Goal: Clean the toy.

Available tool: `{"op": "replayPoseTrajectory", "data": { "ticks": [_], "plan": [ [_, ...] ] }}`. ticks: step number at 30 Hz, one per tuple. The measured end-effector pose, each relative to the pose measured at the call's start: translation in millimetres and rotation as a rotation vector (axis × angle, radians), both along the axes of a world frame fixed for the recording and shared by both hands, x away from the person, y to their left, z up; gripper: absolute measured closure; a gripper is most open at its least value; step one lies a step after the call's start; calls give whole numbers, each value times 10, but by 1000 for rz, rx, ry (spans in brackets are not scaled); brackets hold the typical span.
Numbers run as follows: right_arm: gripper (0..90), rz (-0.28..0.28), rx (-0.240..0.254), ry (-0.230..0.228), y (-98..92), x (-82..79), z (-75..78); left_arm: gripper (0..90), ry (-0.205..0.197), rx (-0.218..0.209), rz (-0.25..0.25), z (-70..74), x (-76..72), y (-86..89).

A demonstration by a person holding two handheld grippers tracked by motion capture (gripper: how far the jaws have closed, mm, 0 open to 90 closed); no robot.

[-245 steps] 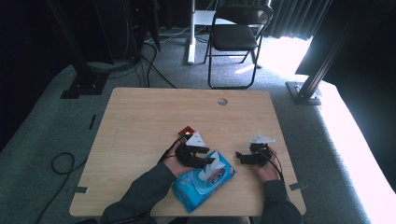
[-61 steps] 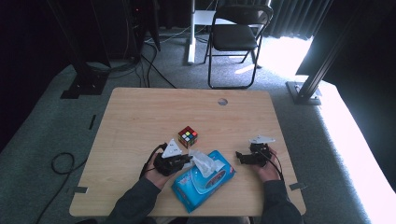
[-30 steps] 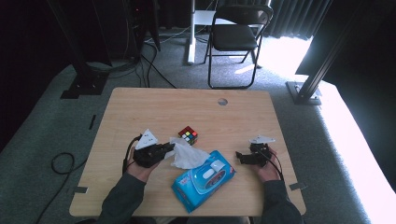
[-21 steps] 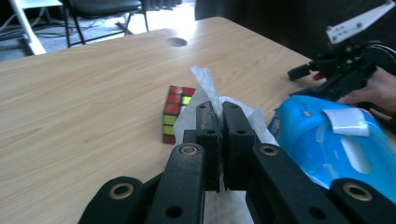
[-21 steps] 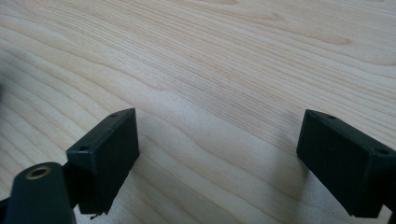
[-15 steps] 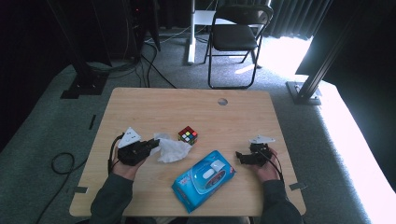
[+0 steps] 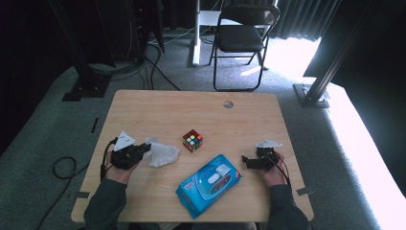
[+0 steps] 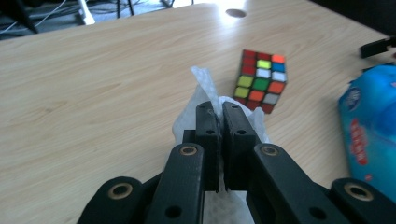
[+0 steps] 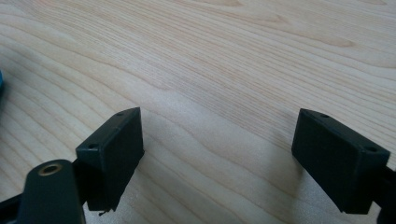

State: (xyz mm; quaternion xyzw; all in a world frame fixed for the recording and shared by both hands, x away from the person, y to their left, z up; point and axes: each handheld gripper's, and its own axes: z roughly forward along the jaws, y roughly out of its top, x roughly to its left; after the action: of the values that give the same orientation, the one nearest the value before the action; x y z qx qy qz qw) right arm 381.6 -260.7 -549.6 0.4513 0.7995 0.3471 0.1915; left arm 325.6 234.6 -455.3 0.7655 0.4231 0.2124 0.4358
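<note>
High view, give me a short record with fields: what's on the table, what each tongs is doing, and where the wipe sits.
table: light wooden table
left tongs: shut on the wet wipe
right tongs: open, nothing between the jaws, just right of the pack
wet wipe place: left of the Rubik's cube, apart from it
wipes pack: blue wet-wipe pack, near the front edge

Dark grey-green sleeves (image 7: 107, 206) are covering both forearms; black cables are trailing from the black, brass-riveted left gripper (image 7: 143, 150) and right gripper (image 7: 244, 161).
</note>
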Motion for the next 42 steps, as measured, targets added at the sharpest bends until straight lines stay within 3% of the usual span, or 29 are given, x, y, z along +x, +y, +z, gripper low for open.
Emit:
{"op": "replayPoseTrajectory", "data": {
  "ticks": [7,13,20,23,26,32,35,40,42],
  "plan": [
    [161,0,0,0,0,0,0,867,10,26,3,-9,81,-39],
    [161,0,0,-1,0,0,0,865,42,65,-45,-125,230,-293],
    [161,0,0,0,0,0,0,849,104,99,-96,-356,391,-602],
    [161,-1,0,0,0,0,0,799,124,96,-117,-453,449,-711],
    [161,-1,1,1,1,0,0,677,148,111,-132,-547,507,-816],
    [161,0,0,0,0,0,0,464,188,139,-100,-731,574,-903],
    [161,-1,0,0,1,0,0,434,187,158,-93,-789,565,-920],
    [140,8,-3,3,9,4,-2,413,150,204,-101,-822,533,-952],
    [187,2,-3,9,7,6,8,426,147,205,-102,-824,526,-943]
  ]
}}
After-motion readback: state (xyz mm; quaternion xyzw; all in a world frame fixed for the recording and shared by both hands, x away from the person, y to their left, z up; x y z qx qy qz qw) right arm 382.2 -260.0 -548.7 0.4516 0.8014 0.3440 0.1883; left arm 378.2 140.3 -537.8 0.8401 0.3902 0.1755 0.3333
